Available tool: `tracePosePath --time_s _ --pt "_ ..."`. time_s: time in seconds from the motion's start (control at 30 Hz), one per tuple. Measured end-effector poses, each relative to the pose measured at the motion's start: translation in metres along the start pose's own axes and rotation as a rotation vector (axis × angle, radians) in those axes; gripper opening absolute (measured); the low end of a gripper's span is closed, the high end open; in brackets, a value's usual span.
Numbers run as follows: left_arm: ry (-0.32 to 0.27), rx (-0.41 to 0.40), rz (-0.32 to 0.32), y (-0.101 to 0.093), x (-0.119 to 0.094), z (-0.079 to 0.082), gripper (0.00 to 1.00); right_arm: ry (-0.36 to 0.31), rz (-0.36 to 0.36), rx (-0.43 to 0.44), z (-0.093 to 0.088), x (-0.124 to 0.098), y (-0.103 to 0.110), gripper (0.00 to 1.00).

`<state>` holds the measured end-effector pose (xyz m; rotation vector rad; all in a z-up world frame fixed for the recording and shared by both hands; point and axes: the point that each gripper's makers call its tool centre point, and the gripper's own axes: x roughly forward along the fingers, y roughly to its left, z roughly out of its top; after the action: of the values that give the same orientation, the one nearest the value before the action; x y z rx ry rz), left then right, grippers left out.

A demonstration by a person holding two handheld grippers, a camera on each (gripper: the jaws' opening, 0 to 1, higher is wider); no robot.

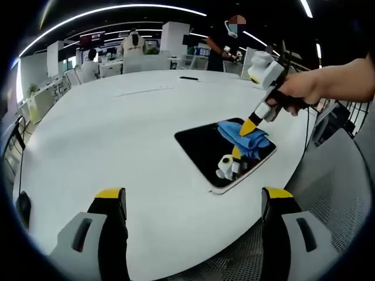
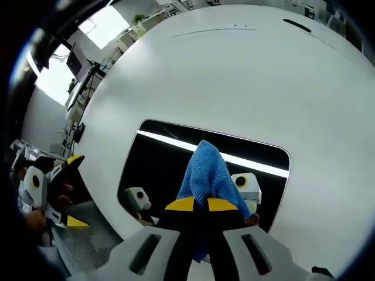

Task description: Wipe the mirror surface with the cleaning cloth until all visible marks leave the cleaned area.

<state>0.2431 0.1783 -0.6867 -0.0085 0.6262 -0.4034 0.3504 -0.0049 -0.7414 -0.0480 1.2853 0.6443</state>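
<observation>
White table [image 1: 117, 134], mirror [image 2: 158, 170], unlabelled cloth [image 2: 205, 172].

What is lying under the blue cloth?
The blue cloth, held by the right tongs, lies on the mirror, which rests on the white table. Any marks beneath the cloth are covered and cannot be seen.

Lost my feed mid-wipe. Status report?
Right tool shut on blue cloth, pressed on mirror. Left tool open, hanging off the mirror. Nothing in the way.
</observation>
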Motion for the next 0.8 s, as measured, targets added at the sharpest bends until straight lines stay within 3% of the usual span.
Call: tracePosePath --time_s 0.8 --pt "0.009 0.001 -0.008 0.0 0.001 -0.003 0.94 -0.003 -0.045 0.062 -0.015 -0.02 -0.042 0.0"
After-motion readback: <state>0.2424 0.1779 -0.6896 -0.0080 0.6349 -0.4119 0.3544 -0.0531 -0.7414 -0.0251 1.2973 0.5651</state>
